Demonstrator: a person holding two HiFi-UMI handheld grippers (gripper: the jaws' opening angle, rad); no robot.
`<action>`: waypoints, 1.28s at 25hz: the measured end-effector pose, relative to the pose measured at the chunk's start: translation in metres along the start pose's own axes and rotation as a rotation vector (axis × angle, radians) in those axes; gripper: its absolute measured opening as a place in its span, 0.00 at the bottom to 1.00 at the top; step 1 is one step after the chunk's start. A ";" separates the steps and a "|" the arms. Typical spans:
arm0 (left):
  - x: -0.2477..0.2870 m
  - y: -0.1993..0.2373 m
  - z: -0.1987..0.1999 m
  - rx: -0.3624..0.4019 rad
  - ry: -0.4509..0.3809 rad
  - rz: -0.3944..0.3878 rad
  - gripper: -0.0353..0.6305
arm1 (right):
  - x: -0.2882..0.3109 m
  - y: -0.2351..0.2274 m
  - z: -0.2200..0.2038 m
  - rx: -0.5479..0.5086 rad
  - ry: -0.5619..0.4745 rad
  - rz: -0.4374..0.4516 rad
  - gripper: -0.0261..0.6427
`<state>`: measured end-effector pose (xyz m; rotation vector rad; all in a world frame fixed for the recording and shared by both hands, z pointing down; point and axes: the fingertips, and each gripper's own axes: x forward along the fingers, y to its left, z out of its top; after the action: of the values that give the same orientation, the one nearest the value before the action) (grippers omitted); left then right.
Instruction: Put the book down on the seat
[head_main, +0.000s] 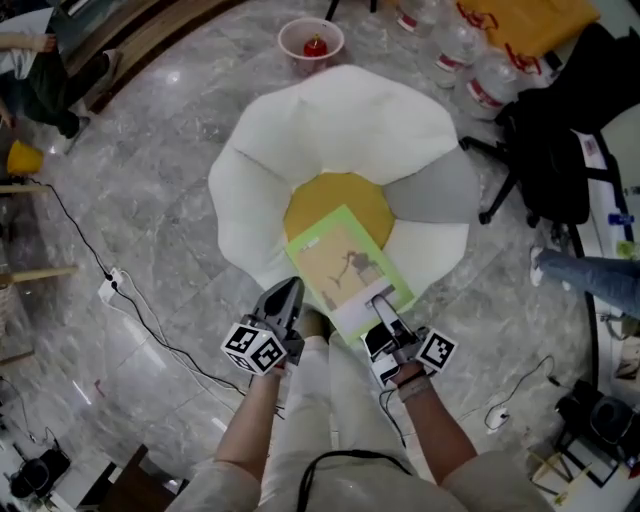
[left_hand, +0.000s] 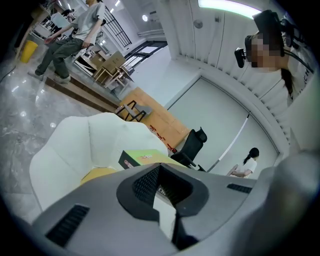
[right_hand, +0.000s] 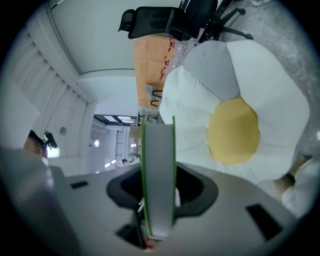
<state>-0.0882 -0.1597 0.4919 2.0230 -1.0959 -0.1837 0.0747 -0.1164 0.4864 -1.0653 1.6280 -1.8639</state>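
The right gripper (head_main: 383, 303) is clenched on the book (head_main: 345, 262), its jaws pinching the near white edge at the book's 5 o'clock corner. In the right gripper view the book (right_hand: 158, 165) stands edge-on between the pads, with green cover lines down both sides. The left gripper (head_main: 288, 290) has its jaws drawn together on nothing. Its tip lies just beside the book's 7 o'clock edge, and contact cannot be made out.

The book is over the seat (head_main: 340, 110), slanted, with its far corner across the yellow centre (head_main: 335, 195) and its near end past the seat's 6 o'clock rim. Whether it rests on the cushion cannot be told. The white lobes from 9 round to 2 o'clock lie uncovered, and a grey lobe (head_main: 440, 190) sits at 3 o'clock.

Around the seat:
- At 12 o'clock, a red cup (head_main: 311, 42) stands close to the rim.
- At 1 o'clock, there are bottles (head_main: 455, 45).
- At 3 o'clock, a black chair (head_main: 550, 150) has one leg almost at the grey lobe.
- At 8 o'clock, a cable (head_main: 150, 325) runs over bare marble floor (head_main: 150, 150), which stretches wide toward 9 and 10.
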 end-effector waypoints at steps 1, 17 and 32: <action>0.005 0.004 -0.003 -0.002 -0.002 0.006 0.09 | 0.006 -0.006 0.001 0.004 0.016 0.002 0.27; 0.040 0.077 -0.067 -0.017 -0.006 0.065 0.09 | 0.053 -0.117 0.011 0.035 0.072 -0.041 0.27; 0.063 0.091 -0.105 -0.046 -0.038 0.078 0.09 | 0.070 -0.165 0.022 -0.011 0.071 -0.023 0.27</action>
<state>-0.0583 -0.1726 0.6412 1.9394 -1.1815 -0.2060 0.0751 -0.1491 0.6638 -1.0376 1.6740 -1.9304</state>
